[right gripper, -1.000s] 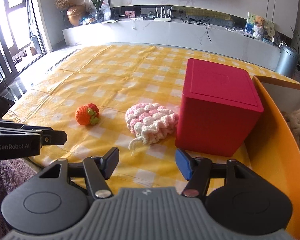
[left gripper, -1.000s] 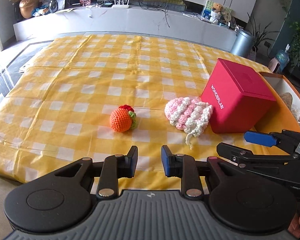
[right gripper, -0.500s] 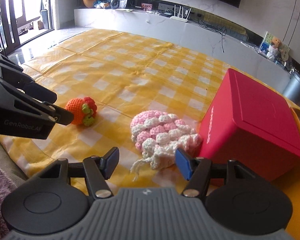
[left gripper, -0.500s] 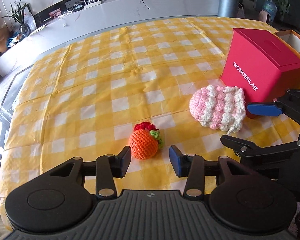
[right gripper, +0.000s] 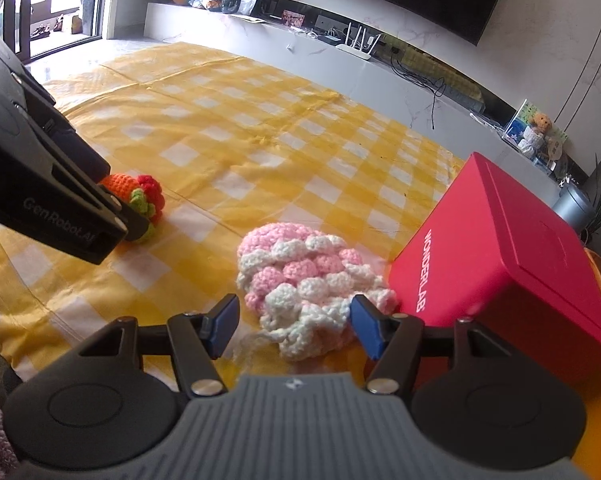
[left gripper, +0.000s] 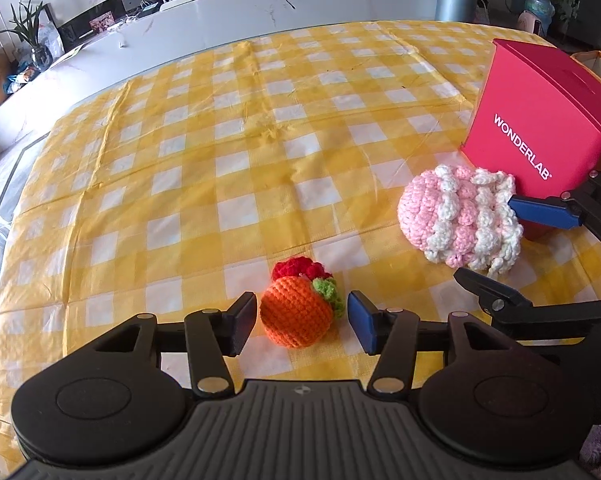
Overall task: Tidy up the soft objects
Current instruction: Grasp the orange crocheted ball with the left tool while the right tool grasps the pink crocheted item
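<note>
Bracketing the orange crochet fruit (left gripper: 296,312), the left hand-held gripper (left gripper: 301,322) stands spread, one finger on each side, not visibly pressing. Right hand-held gripper (right gripper: 292,326) likewise spread, straddling the near frilled edge of the pink-and-white crochet piece (right gripper: 304,280). Both items lie on the bench's yellow checked cloth (left gripper: 228,140), the pink one touching the red WONDERLAB box (right gripper: 512,264) beyond it.

Judgement: both are light, squashy yarn, not fragile, not slippery. Take the fruit across its round middle; take the pink piece at its thicker body, since the loose frill and trailing string would likely slip or stretch.
</note>
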A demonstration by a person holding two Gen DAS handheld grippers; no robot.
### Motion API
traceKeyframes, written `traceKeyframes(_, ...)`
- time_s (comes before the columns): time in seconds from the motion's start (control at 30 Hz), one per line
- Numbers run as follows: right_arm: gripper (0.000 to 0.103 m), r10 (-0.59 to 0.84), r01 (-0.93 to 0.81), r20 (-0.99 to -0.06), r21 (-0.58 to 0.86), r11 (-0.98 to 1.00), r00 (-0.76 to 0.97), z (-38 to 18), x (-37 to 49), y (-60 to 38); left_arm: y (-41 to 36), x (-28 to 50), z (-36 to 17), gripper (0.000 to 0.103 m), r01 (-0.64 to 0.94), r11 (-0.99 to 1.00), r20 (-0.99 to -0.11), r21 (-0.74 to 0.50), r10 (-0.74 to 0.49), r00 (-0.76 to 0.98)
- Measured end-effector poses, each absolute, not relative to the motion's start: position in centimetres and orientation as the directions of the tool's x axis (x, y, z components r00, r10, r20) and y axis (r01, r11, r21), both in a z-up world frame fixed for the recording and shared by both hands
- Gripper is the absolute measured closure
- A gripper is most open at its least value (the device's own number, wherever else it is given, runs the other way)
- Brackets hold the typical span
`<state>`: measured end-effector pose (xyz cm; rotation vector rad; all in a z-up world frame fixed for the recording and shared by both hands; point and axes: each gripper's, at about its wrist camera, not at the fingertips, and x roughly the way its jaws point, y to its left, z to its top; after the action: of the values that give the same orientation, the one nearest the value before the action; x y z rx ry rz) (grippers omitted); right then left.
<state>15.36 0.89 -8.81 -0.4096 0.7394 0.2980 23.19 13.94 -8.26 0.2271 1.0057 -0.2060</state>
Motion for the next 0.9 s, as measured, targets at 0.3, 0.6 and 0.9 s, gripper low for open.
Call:
traceKeyframes(0.3,0.053,0.065,-0.372,-0.684,-0.313,0.874,0.727,-10.1,14.9,1.0,13.7,23.6,-9.4,0.041,0.277,0.955,-0.866,0.108,-0.046,0.498)
traceKeyframes(0.6,0.078,0.103,-0.377,-0.681,-0.266,0.887,0.725,-9.9,14.8,0.2,13.6,23.3,-9.0,0.050,0.280,0.956,-0.862,0.089,-0.067,0.502)
traceKeyframes(0.9,0.081,0.187,-0.401,-0.692,-0.160,0.902,0.697,-7.4,13.7,-0.5,13.4,21.1,-6.8,0.051,0.215,0.977,-0.849,-0.006,-0.119,0.515)
